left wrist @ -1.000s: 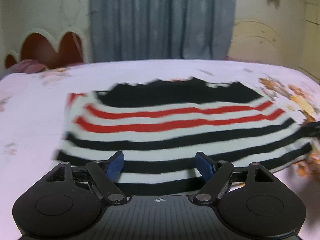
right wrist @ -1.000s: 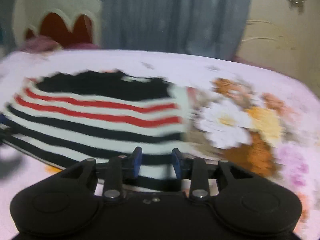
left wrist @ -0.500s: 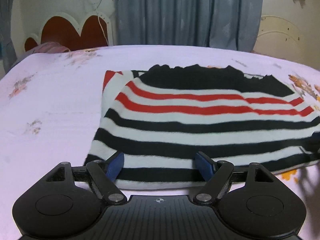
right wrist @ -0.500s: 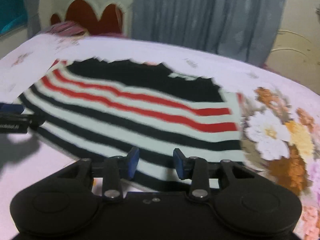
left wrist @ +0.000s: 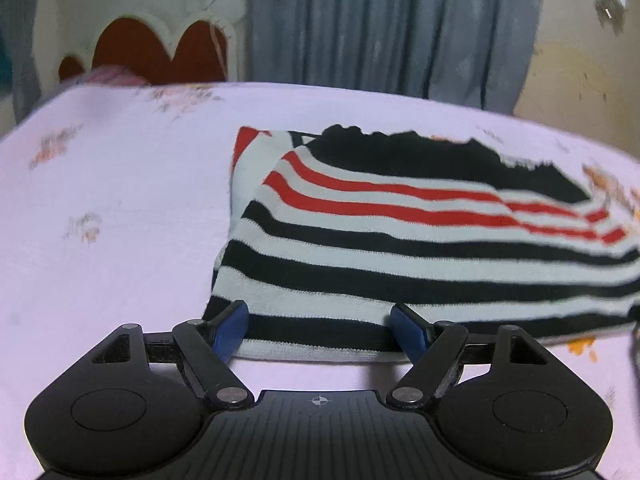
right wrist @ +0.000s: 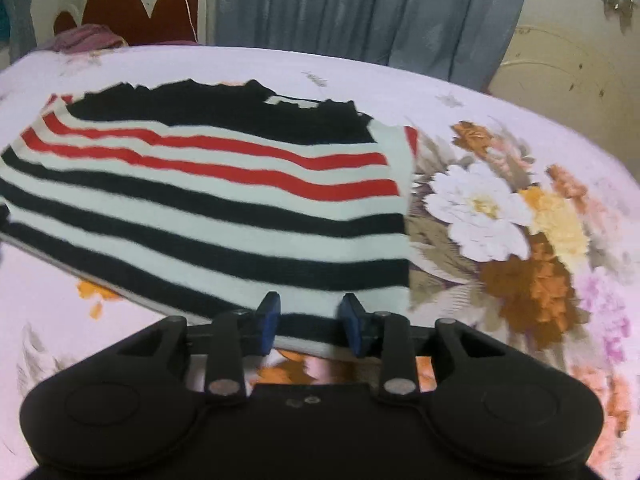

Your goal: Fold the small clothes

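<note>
The striped top (left wrist: 420, 248) lay flat on the bed (left wrist: 120, 220), its near edge right by both tongs. The left tongs (left wrist: 320, 330) were spread wide, the right tongs (right wrist: 310, 322) partly apart, and neither held cloth. A grab might have caught only the top layer, so the fold could have come out crooked.

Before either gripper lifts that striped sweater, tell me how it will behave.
The sweater looks like soft knit lying in flat folded layers, so it will likely droop. Layers may slide apart. It probably won't slip from the left gripper or right gripper.
</note>
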A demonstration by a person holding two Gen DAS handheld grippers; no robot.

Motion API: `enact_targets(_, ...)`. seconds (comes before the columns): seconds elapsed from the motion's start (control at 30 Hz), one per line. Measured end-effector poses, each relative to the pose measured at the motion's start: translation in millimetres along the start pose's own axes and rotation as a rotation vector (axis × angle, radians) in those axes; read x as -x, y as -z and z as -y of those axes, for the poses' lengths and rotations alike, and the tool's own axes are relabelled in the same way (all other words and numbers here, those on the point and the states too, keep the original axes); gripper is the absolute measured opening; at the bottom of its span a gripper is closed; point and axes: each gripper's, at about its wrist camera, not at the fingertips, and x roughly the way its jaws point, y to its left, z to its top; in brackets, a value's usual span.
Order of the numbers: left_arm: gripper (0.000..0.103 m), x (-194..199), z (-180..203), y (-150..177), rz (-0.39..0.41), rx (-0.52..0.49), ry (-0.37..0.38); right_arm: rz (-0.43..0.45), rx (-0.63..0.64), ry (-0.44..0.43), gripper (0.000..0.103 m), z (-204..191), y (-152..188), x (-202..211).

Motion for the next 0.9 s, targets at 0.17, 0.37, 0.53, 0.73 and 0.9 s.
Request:
enact_targets(0.17, 0.077, 0, -10, 2, -0.010, 0.032, 0.032, -0.012, -0.025, -0.014, 0.032, 8, 4, 0)
enact_targets(0.37, 0.077, 7, -24, -2, -0.021, 0.125, 0.061, -0.034, -0.006, -0.019, 0.034, 8, 0, 0)
enact_targets(0.53, 0.077, 28, -33, 17, -0.030, 0.213, 0.049, 0.077, -0.052, -0.103, 0.024, 12, 2, 38)
enact_targets(0.73, 0.052, 32, -48, 47, -0.017, 0.454, 0.146, 0.092, -0.129, -0.196, 0.008, 9, 7, 46)
enact_targets(0.9, 0.052, 15, -60, 61, 0.036, 0.748, 0.207, 0.094, -0.108, -0.229, 0.008, -6, -2, 41)
